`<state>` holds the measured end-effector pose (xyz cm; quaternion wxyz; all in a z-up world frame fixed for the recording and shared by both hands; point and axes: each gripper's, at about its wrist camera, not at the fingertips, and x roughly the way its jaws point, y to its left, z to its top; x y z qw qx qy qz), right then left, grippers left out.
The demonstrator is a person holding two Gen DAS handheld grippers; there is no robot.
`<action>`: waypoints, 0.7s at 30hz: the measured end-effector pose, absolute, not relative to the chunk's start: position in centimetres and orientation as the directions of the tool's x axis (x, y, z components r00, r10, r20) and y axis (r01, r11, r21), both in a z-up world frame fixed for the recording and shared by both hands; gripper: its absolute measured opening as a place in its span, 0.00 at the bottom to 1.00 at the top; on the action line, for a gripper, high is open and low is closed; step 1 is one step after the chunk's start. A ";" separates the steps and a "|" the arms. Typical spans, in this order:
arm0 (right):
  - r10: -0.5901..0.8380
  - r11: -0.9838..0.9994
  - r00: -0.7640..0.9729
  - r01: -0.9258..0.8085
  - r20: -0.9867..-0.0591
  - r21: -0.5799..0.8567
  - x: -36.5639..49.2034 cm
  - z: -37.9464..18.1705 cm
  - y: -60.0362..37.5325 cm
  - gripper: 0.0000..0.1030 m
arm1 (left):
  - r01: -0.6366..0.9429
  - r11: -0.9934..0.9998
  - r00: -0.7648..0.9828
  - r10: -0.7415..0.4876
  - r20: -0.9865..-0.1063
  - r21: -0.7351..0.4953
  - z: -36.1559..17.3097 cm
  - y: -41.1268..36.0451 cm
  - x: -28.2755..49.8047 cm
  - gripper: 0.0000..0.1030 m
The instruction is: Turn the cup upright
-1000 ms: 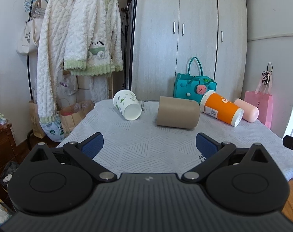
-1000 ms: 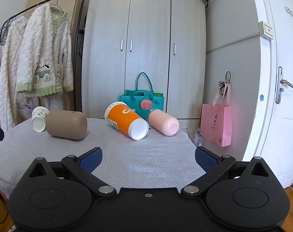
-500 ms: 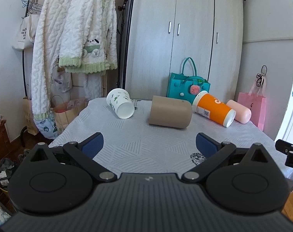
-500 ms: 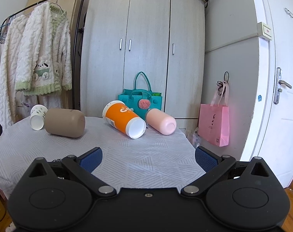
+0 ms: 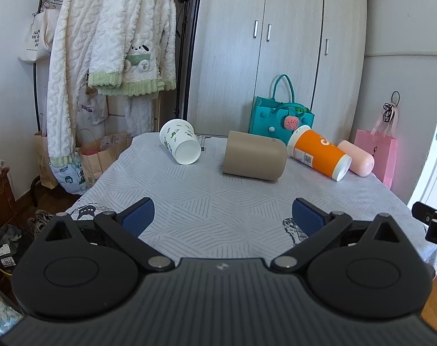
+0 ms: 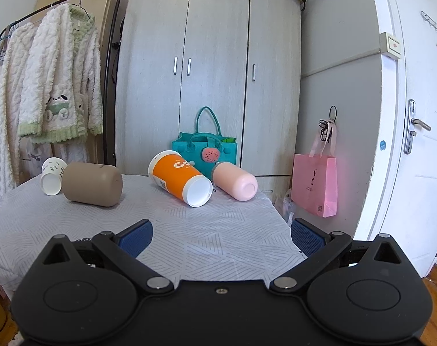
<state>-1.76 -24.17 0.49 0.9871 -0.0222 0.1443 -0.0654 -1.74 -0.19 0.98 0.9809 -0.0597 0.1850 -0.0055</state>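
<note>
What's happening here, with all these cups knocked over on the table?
A person holds a two-fingered gripper in each hand, and the job is to stand a cup upright. Nothing is being handled now: the left gripper and right gripper are both open over the near edge of the table. Four cups lie on their sides in a row: a white paper cup, a tan cup, an orange cup and a pink cup.

White paper cup [image 6: 51,176] partly hidden behind tan cup [image 6: 93,184]. Pink cup [image 5: 359,158] partly hidden behind orange cup [image 5: 319,152]; mouth not visible.
</note>
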 end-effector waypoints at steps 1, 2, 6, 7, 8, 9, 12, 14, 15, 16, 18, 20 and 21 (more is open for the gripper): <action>-0.133 0.991 0.950 0.121 -0.284 -0.059 -1.8 0.5 -24.2 1.00 | -0.008 0.993 0.932 -0.036 -0.362 -0.121 1.0 -0.2 -1.7 1.00; -0.128 0.992 0.950 0.117 -0.286 -0.056 -1.8 0.5 -24.3 1.00 | -0.004 0.992 0.932 -0.041 -0.361 -0.123 1.0 -0.2 -1.7 1.00; -0.113 0.993 0.951 0.105 -0.287 -0.044 -1.9 0.5 -24.5 1.00 | 0.009 0.992 0.931 -0.055 -0.360 -0.128 1.1 -0.2 -1.7 1.00; -0.114 0.993 0.951 0.106 -0.289 -0.043 -1.8 0.4 -24.6 1.00 | 0.010 0.992 0.931 -0.055 -0.362 -0.126 1.1 -0.3 -1.6 1.00; -0.115 0.993 0.949 0.107 -0.292 -0.042 -1.7 0.3 -24.6 1.00 | 0.009 0.992 0.930 -0.054 -0.364 -0.125 1.1 -0.3 -1.6 1.00; -0.114 0.993 0.948 0.107 -0.296 -0.040 -1.5 0.2 -24.7 1.00 | 0.009 0.992 0.929 -0.054 -0.365 -0.124 1.1 -0.3 -1.5 1.00; -0.111 0.994 0.945 0.105 -0.308 -0.036 -1.1 0.0 -24.8 1.00 | 0.011 0.993 0.925 -0.055 -0.375 -0.120 0.9 -0.5 -1.3 1.00; -0.109 0.994 0.942 0.103 -0.317 -0.036 -0.8 -0.1 -24.9 1.00 | 0.010 0.993 0.922 -0.054 -0.384 -0.116 0.9 -0.6 -1.0 1.00; -0.107 0.994 0.941 0.100 -0.322 -0.037 -0.6 -0.2 -24.9 1.00 | 0.010 0.993 0.920 -0.054 -0.389 -0.114 0.9 -0.6 -0.9 1.00; -0.104 0.995 0.940 0.096 -0.325 -0.039 -0.5 -0.2 -24.9 1.00 | 0.011 0.994 0.917 -0.055 -0.394 -0.112 1.0 -0.7 -0.7 1.00; -0.094 0.996 0.938 0.087 -0.334 -0.037 0.0 -0.1 -25.0 1.00 | 0.008 0.994 0.911 -0.054 -0.409 -0.111 1.1 -0.7 -0.2 1.00; -0.083 0.997 0.934 0.078 -0.347 -0.027 0.6 -0.1 -25.3 1.00 | 0.014 0.994 0.904 -0.061 -0.422 -0.113 1.2 -0.7 0.2 1.00; -0.069 0.998 0.932 0.068 -0.356 -0.017 0.8 0.0 -25.5 1.00 | 0.017 0.993 0.901 -0.065 -0.429 -0.115 1.4 -0.8 0.5 1.00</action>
